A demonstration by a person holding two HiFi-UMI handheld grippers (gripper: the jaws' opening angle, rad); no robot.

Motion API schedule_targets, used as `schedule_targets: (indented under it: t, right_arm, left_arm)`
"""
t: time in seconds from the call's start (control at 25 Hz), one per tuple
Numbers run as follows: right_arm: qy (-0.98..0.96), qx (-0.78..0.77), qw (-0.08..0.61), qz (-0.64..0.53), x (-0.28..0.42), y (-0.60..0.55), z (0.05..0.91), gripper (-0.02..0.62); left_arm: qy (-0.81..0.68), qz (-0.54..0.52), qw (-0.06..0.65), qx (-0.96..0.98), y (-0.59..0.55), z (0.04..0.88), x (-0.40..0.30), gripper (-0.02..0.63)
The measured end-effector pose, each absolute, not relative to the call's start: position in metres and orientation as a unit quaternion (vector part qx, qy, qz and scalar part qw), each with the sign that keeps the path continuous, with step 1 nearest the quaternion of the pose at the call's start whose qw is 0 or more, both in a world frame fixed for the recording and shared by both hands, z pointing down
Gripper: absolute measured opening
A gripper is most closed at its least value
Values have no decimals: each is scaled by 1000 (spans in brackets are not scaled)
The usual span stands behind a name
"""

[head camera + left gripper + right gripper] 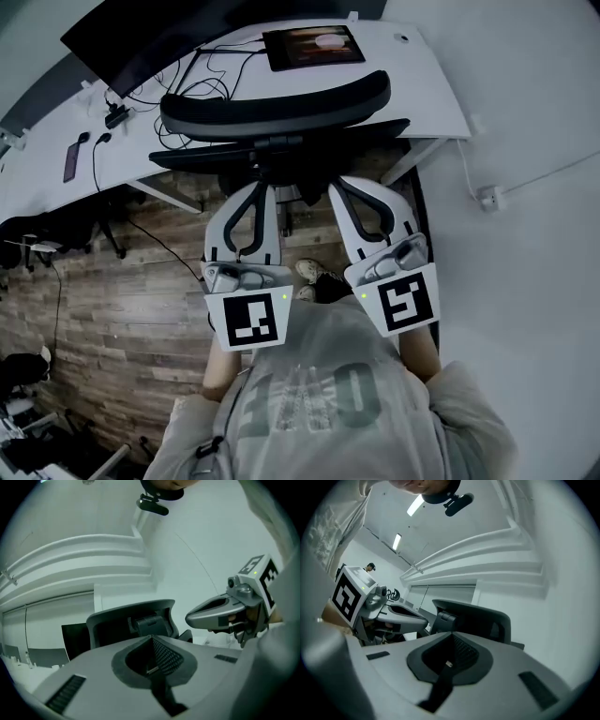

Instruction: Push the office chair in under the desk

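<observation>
Chair (272, 108) is seen at the near edge of the desk (422, 89), back toward the person; how far the seat is under cannot be told. Open wood floor (112, 281) is seen to its left. Counted: one chair, one desk, one tablet (312, 47), one monitor (131, 37), two grippers. Left gripper (257, 192) and right gripper (342, 192) are clenched with nothing held, tips just behind the chair back; contact is unclear. Ceiling lights (415, 506) are shown only in the right gripper view, the tablet only in the head view.

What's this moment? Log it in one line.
left gripper shut, empty | right gripper shut, empty | office chair ahead of both, at desk edge
</observation>
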State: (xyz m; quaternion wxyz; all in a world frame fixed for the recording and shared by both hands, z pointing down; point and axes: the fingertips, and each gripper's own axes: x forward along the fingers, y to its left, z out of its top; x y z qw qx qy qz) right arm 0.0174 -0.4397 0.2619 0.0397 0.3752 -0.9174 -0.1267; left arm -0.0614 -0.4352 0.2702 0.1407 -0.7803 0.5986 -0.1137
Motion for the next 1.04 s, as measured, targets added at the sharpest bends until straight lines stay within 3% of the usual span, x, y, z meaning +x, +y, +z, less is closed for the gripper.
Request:
schedule_targets:
  t: [1.04]
  right_arm:
    - [-927, 342, 84, -130, 18, -443, 287, 20]
  left_arm:
    - [627, -96, 116, -764, -437, 277, -70, 15]
